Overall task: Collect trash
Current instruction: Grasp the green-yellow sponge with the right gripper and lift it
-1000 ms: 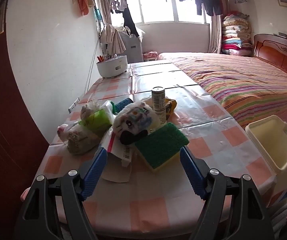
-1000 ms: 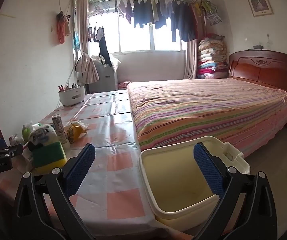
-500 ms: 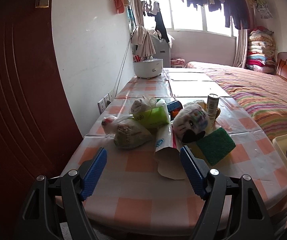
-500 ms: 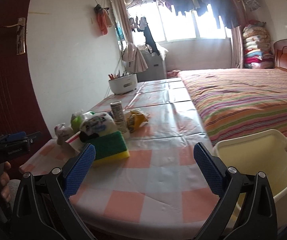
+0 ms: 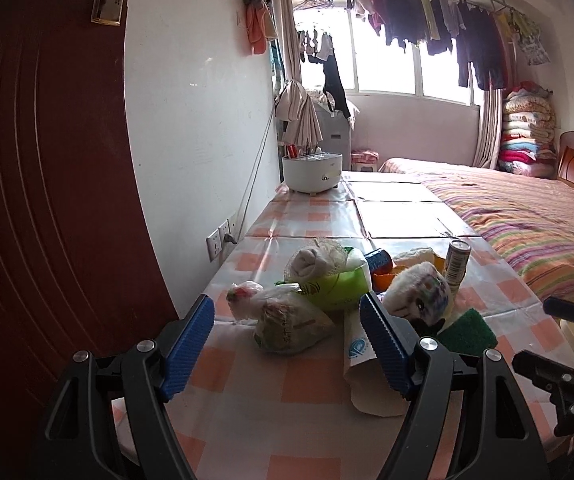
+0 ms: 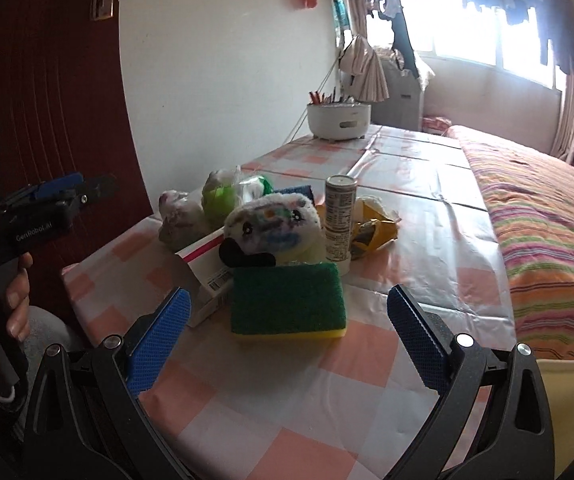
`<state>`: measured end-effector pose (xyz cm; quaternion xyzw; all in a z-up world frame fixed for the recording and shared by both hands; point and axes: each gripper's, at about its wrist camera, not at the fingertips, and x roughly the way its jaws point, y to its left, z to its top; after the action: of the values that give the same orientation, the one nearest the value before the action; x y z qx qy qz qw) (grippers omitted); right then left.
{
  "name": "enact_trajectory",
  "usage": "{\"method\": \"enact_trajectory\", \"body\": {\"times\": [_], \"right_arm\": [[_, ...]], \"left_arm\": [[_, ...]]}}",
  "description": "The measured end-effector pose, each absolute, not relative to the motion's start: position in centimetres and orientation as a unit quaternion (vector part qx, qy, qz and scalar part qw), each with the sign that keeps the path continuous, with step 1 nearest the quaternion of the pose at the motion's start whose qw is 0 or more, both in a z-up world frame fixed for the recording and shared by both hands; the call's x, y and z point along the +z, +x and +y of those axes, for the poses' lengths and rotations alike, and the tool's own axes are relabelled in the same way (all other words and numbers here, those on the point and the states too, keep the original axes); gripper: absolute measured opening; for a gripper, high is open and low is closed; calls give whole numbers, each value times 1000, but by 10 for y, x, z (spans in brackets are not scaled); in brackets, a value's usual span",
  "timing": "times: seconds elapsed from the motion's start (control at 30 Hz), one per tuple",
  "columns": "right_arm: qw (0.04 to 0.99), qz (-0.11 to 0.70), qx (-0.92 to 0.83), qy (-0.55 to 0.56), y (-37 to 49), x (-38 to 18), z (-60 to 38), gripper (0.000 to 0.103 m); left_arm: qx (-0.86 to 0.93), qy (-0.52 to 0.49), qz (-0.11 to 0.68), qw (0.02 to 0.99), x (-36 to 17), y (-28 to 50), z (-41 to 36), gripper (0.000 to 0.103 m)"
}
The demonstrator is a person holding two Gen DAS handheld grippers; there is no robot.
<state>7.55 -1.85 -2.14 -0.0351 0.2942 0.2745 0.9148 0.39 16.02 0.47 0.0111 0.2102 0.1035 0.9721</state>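
Left wrist view: the left hand-held gripper has slid left, jaws wide and empty, now framing the bagged trash on the tabletop.

Right wrist view: the right hand-held gripper has swung off the bin toward the sponge, wide open and empty, so grabbing looks next.

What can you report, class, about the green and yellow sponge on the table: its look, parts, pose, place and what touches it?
The sponge is a rectangular block with a coarse dark green scouring layer on top and a thin yellow foam layer beneath. It lies flat on the checked tablecloth at the near end of the pile, looking dry and unsquashed. Its far edge meets the white plush toy, its left edge a white carton. No gripper touches it; the right gripper stands open just before it. In the left wrist view only a corner shows.
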Motion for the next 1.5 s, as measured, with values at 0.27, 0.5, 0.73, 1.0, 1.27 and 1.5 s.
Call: {"method": "enact_trajectory", "body": {"times": [0.27, 0.5, 0.73, 1.0, 1.27, 1.5], "right_arm": [[892, 343, 292, -49, 110, -37, -3, 97], [877, 378, 286, -84, 123, -51, 14, 97], [876, 395, 260, -94, 132, -59, 17, 97], [863, 422, 248, -126, 140, -73, 30, 97], [861, 441, 234, -99, 147, -74, 17, 87], [883, 408, 226, -52, 131, -56, -17, 86]], "left_arm": [[102, 10, 234, 967, -9, 11, 166, 73], [101, -6, 237, 966, -11, 11, 174, 73], [100, -10, 240, 965, -14, 12, 178, 73], [94, -5, 244, 965, -17, 13, 175, 73], [89, -6, 250, 964, -21, 15, 175, 73], [81, 13, 260, 962, -20, 21, 165, 73]]}}
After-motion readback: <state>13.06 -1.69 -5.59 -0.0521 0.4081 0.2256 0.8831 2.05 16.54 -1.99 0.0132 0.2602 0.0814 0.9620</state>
